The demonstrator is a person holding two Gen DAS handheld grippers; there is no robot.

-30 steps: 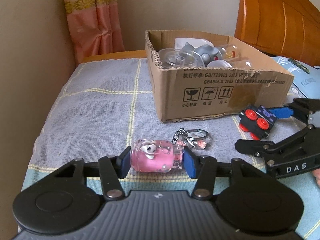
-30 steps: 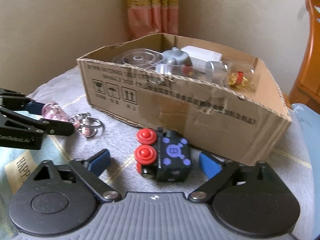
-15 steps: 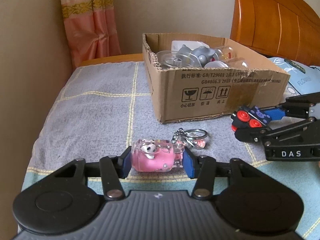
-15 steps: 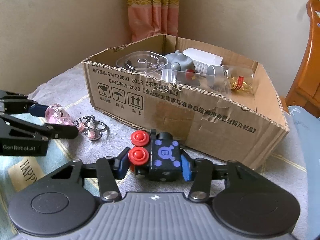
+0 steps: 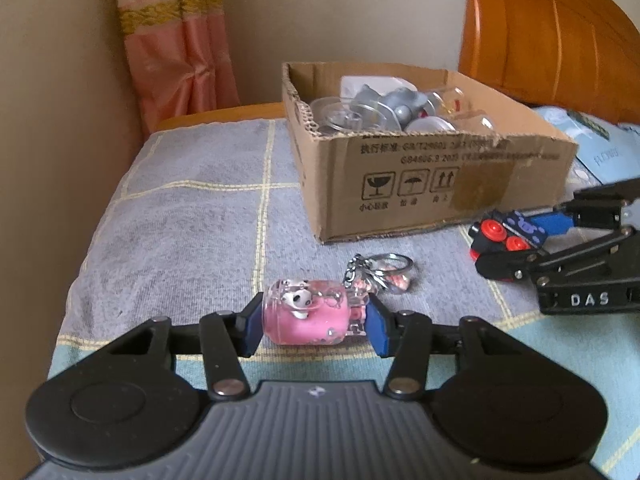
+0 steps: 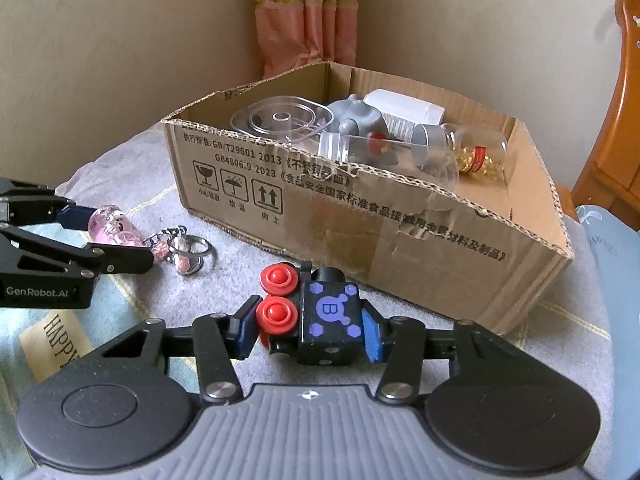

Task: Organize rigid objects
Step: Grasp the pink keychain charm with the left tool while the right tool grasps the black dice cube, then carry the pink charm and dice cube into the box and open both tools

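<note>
Left gripper (image 5: pixel 314 322) clamps a pink keychain capsule (image 5: pixel 305 318); right gripper (image 6: pixel 306 332) clamps a black, red-wheeled toy block (image 6: pixel 320 318), both beside the cardboard box (image 6: pixel 400 240) on a grey checked blanket (image 5: pixel 180 220).

Keychain (image 5: pixel 308 314) before box (image 5: pixel 432 184)
</note>
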